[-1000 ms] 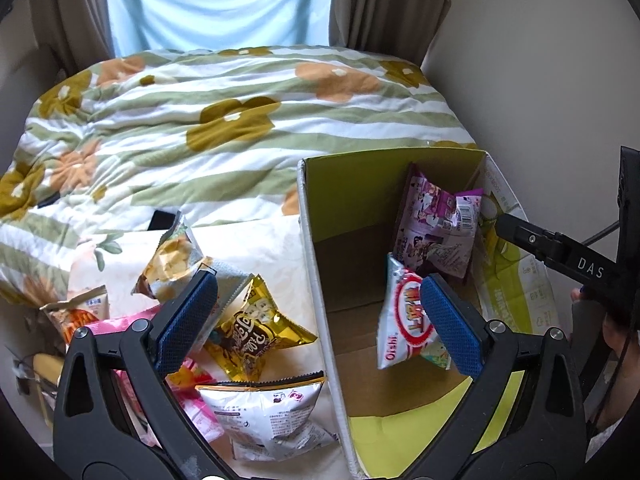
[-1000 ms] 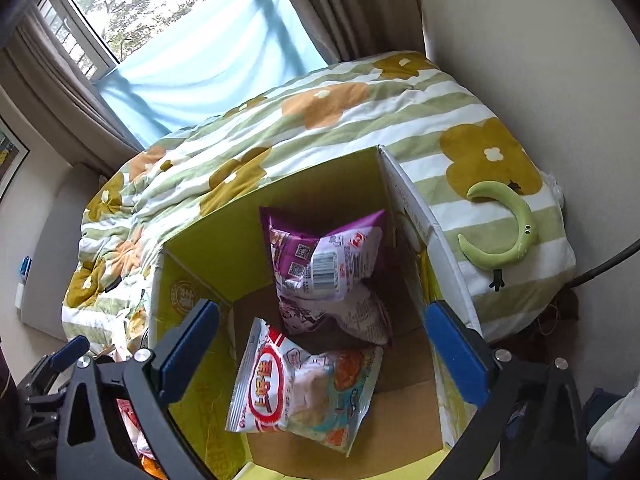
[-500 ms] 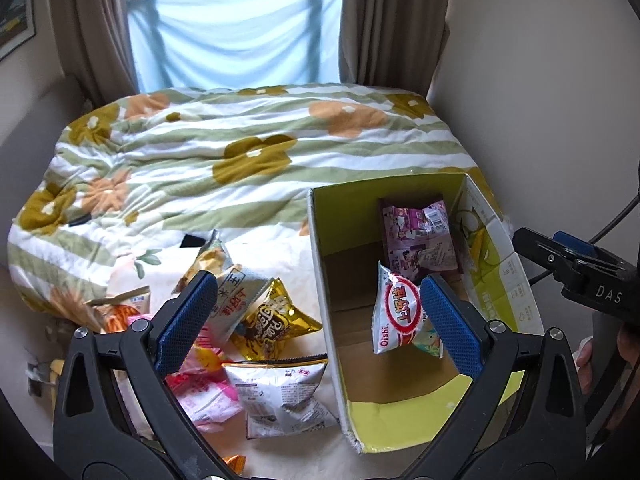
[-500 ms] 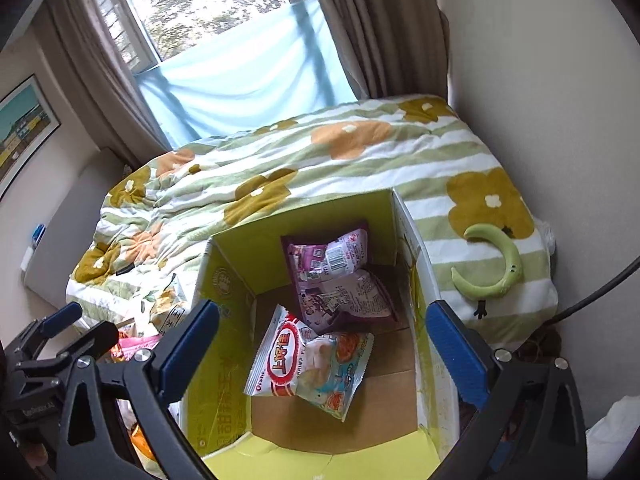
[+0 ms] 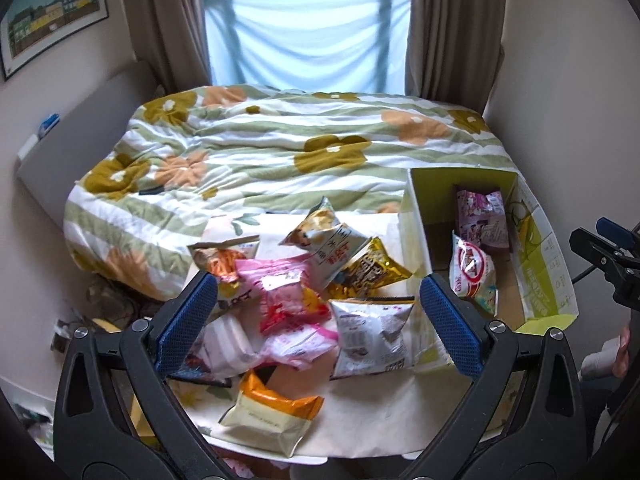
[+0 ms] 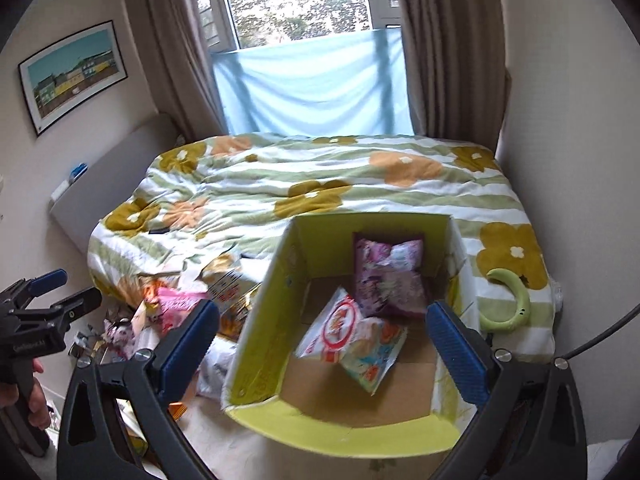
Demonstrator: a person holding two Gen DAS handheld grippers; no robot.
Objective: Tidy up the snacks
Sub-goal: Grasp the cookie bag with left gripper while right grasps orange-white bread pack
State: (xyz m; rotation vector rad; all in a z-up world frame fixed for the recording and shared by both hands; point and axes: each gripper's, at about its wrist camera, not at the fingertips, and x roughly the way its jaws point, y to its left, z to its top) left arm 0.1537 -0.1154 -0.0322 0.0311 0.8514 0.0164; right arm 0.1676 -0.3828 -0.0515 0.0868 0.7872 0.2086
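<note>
Pink snack bag (image 5: pixel 286 292) lies between the spread jaws of the empty left gripper (image 5: pixel 316 308); the cardboard box (image 5: pixel 416 240) sits to its right. Descend squarely, pinching the crinkly middle only. The right gripper (image 6: pixel 324 344), also spread, hovers over the box.

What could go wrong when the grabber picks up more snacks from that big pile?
The snack pile overlaps, so the open left gripper might pinch two bags at once, or squeeze a puffy one like the pink bag too hard. The orange-and-cream packet lies near the front edge of the white sheet and could be nudged off. In the cardboard box, the red-and-white bag leans loosely, so a dropped bag may land unevenly.
</note>
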